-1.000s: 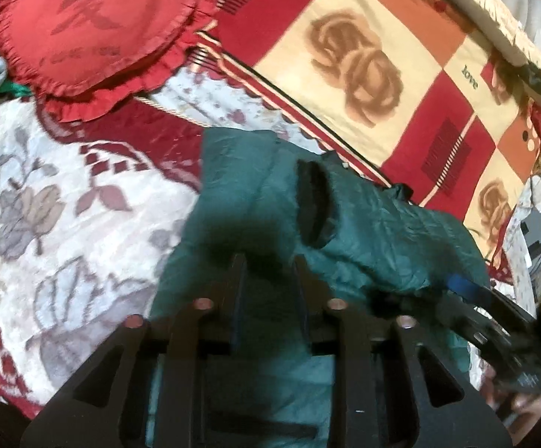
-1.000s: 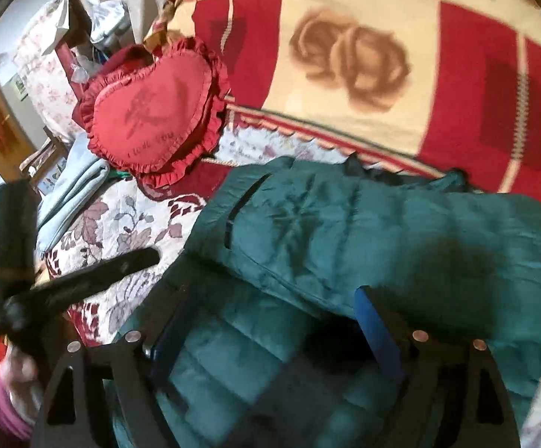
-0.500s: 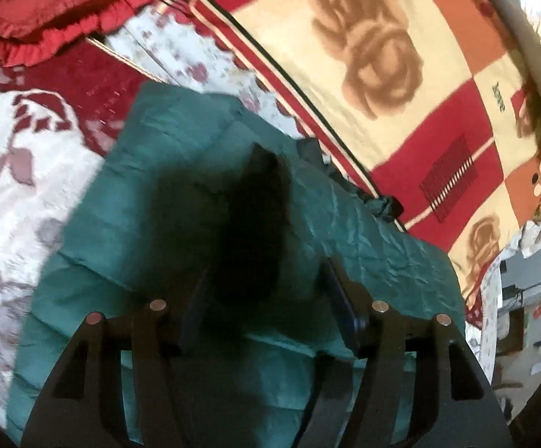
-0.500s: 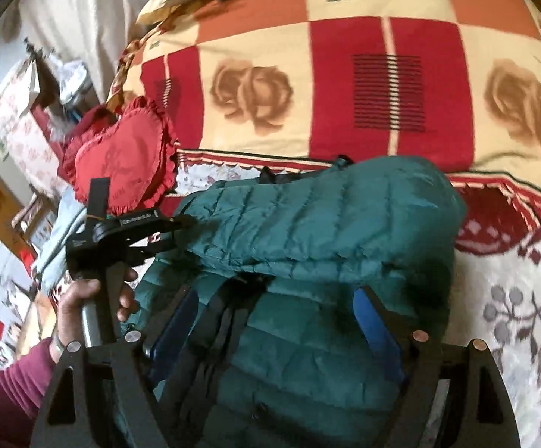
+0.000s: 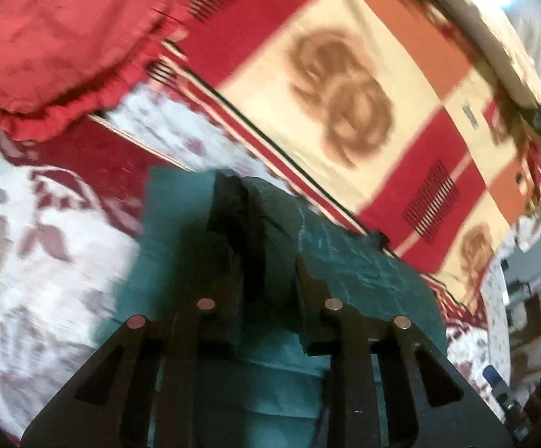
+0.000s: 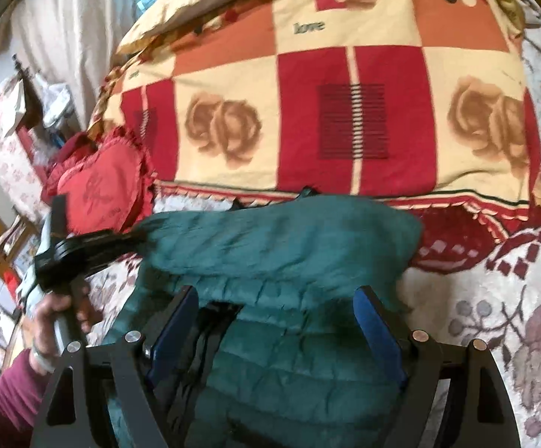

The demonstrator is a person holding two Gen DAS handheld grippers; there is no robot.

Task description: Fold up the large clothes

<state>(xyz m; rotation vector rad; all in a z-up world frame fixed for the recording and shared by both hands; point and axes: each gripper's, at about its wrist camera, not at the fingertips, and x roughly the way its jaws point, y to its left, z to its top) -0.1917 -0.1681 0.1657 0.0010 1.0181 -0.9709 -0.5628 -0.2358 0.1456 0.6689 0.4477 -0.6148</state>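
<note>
a: bedroom scene, everything happening on a bed (image 6: pixel 494 321) with a white and maroon floral cover. what have your jaws got?

b: on my left gripper (image 5: pixel 266 280) the jaws are clamped onto a bunched fold of the green jacket (image 6: pixel 278 246), right where a dark trim strip (image 5: pixel 233 220) runs along its edge. the fabric fills the narrow gap between the fingers. from the right wrist camera i see that gripper (image 6: pixel 95 250) out at the jacket's left end, and the left hand (image 6: pixel 59 311) wrapped round its handle, in a maroon sleeve.

a: and the right one?

b: my right gripper (image 6: pixel 278 321) stands wide apart, blue pads (image 6: pixel 375 328) showing, holding nothing. it sits over the lower part of the jacket, with a dark zipper band (image 6: pixel 210 332) running down between the fingers.

a: where does the jacket lie?

b: flat on the floral cover, in front of both grippers. its upper part is doubled over the lower part, making a thick quilted roll across the middle. its far edge sits just beside a checked blanket (image 6: pixel 345 112) in red, cream and orange with brown roses.

a: anything else around?

b: a red frilled cushion (image 5: pixel 58 48) lies to the left, near the jacket's corner and partly on the blanket. the left view is blurred.
</note>
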